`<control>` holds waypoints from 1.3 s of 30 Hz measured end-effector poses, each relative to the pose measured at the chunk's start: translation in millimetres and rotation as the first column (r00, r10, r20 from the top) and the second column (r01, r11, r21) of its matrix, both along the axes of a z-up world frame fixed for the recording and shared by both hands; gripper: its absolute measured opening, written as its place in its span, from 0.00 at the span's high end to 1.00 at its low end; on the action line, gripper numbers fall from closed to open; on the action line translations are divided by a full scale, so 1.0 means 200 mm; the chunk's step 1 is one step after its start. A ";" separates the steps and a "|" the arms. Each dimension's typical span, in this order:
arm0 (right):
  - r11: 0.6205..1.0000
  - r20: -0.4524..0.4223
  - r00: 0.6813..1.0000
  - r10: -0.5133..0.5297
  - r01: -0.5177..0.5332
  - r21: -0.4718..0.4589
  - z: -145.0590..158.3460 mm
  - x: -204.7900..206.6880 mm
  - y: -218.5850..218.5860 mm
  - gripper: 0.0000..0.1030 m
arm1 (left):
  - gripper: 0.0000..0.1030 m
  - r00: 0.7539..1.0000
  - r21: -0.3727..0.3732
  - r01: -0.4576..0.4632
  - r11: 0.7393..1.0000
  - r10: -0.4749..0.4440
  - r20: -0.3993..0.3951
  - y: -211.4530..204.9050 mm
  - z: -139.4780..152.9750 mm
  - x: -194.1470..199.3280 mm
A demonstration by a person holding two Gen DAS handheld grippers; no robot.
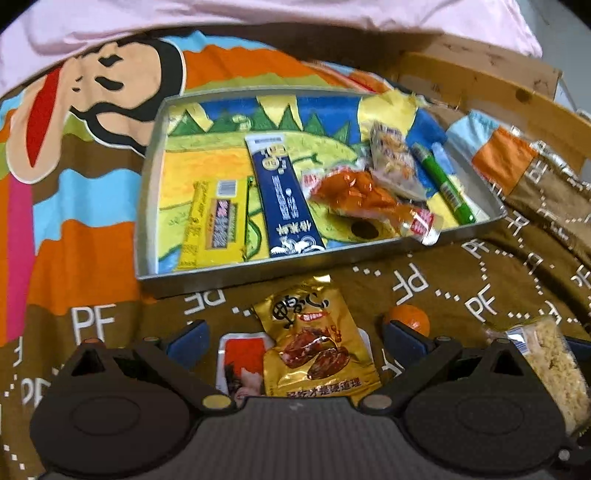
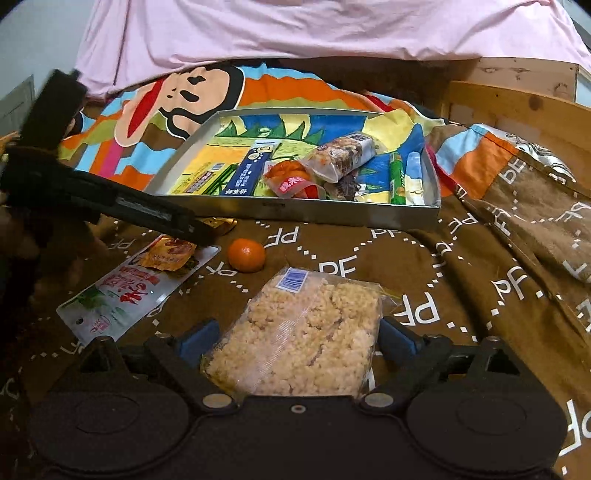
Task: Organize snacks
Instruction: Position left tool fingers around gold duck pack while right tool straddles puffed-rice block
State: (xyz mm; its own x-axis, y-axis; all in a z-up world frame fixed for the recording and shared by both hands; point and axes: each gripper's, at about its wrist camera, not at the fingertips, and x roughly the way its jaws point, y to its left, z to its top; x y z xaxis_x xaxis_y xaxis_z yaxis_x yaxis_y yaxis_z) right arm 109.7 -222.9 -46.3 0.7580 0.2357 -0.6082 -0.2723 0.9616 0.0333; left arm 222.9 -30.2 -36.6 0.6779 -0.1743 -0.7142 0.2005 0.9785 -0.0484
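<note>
A metal tray [image 1: 236,273] [image 2: 295,212] on the blanket holds a yellow packet [image 1: 218,225], a navy packet [image 1: 284,199], an orange-red packet [image 1: 362,192], a clear mixed-snack pack [image 2: 340,155] and a green stick [image 1: 443,184]. In front of it, a gold packet [image 1: 314,343] lies across a red-and-white packet [image 2: 136,291]. My left gripper [image 1: 295,338] [image 2: 192,232] is open and straddles the gold packet, pads clear of it. My right gripper [image 2: 297,338] is open. A clear rice-crisp pack [image 2: 303,332] lies between its pads, which are close to its sides.
A small orange [image 2: 246,254] [image 1: 410,317] sits on the brown blanket between the two loose packets and the tray. A wooden bed frame [image 2: 517,107] runs along the right behind the tray. A pink sheet [image 2: 295,33] covers the back.
</note>
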 end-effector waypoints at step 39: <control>1.000 0.021 1.000 0.009 -0.010 0.016 -0.01 0.01 -0.02 0.06 | 0.43 0.995 -0.057 0.069 0.996 -0.073 -0.065 -0.10 0.07 -0.31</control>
